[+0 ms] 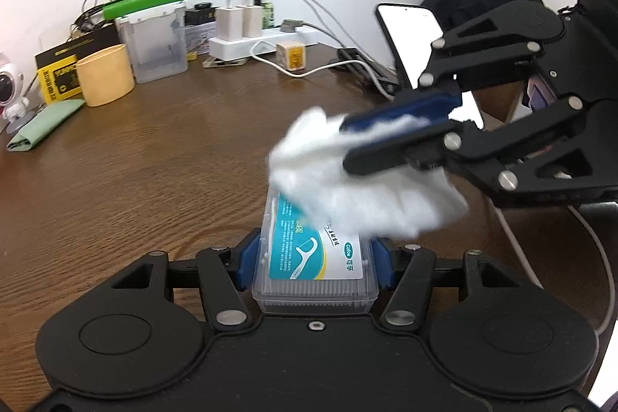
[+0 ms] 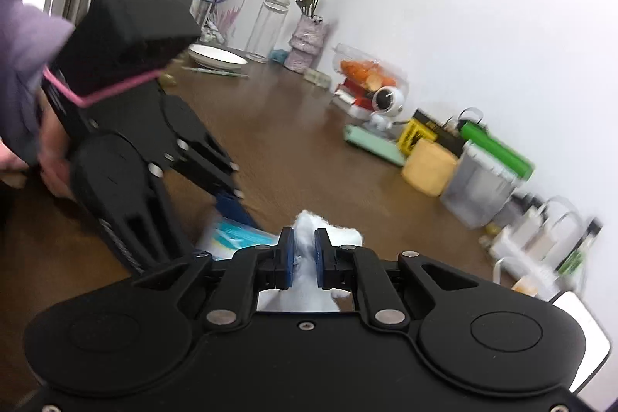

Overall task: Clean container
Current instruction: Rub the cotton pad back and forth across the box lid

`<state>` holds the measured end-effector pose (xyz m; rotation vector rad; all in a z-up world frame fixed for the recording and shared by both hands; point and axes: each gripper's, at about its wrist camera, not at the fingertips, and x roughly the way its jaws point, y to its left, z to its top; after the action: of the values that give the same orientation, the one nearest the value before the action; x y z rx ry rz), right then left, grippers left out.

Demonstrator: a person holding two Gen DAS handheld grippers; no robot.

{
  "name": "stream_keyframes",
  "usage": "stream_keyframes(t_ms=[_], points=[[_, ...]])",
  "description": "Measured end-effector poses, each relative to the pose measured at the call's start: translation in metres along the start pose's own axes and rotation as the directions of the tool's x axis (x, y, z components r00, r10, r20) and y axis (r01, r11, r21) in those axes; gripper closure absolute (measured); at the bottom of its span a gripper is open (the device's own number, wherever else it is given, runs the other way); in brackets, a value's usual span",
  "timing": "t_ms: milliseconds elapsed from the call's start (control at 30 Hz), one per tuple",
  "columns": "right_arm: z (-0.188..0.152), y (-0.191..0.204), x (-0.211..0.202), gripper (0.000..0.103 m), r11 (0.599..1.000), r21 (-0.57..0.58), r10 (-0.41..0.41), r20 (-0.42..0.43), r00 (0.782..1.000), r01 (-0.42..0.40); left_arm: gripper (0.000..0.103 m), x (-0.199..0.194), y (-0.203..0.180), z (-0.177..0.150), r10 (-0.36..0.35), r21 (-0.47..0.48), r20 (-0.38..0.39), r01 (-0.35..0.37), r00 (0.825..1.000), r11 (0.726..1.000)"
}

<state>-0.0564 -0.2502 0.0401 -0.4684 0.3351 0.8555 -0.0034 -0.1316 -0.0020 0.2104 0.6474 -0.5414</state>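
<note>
Clear plastic container (image 1: 314, 269) of floss picks, teal label, pinched at its sides by the left gripper (image 1: 314, 257) above the wooden table (image 1: 135, 157). White cotton wad (image 1: 359, 176), blurred, clamped in the right gripper (image 2: 302, 255), covers the container's far end. Right-wrist view: container (image 2: 235, 240) smeared, mostly hidden behind the gripper frames. Person's hand (image 2: 50, 157) cut off.

Seen from the left wrist, the floss box (image 1: 314, 257) lies on the table (image 1: 154, 157); the cloth (image 1: 347, 180) rests on its far end; cup (image 1: 105, 74) far behind-left; phone (image 1: 409, 37) behind-right.
</note>
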Motion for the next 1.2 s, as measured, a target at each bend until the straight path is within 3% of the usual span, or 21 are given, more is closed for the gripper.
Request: stream_keyframes(t_ms=[200,400,567,700,833,1000,1133,1200], points=[[-0.009,-0.003,-0.003,0.093,0.978,0.203,0.062,-0.063,0.996,-0.048,0.046,-0.008,-0.014,-0.006,-0.019,0.020,-0.005,0.019,1.000,1.000],[-0.005,-0.006,0.002,0.093,0.928,0.370,0.095,-0.098,0.991,-0.052,0.046,-0.010,-0.022,-0.008,0.008,-0.002,-0.003,-0.008,1.000,1.000],[0.006,0.000,0.013,0.093,0.932,0.363,0.065,-0.150,0.987,-0.006,0.046,-0.008,-0.025,-0.006,0.035,-0.014,0.005,-0.035,0.999,0.999],[0.009,-0.006,0.018,0.093,0.911,0.403,0.001,-0.211,0.977,0.086,0.046,-0.006,-0.024,-0.003,0.050,-0.014,0.003,-0.050,0.999,0.999],[0.008,-0.006,0.015,0.093,0.896,0.435,0.023,-0.238,0.971,0.085,0.046,-0.006,-0.024,-0.003,0.050,-0.008,0.006,-0.050,0.999,0.999],[0.014,0.000,0.022,0.093,0.886,0.463,0.062,-0.212,0.975,0.044,0.046,-0.005,-0.022,-0.002,0.046,-0.007,0.006,-0.046,0.999,0.999],[0.011,-0.008,0.027,0.093,0.885,0.445,-0.026,-0.246,0.969,0.137,0.046,-0.005,-0.014,-0.002,0.048,-0.004,0.010,-0.048,0.999,0.999],[0.009,-0.010,0.024,0.093,0.879,0.460,-0.011,-0.242,0.970,0.124,0.046,-0.004,-0.011,-0.002,0.037,-0.010,0.009,-0.037,0.999,0.999]])
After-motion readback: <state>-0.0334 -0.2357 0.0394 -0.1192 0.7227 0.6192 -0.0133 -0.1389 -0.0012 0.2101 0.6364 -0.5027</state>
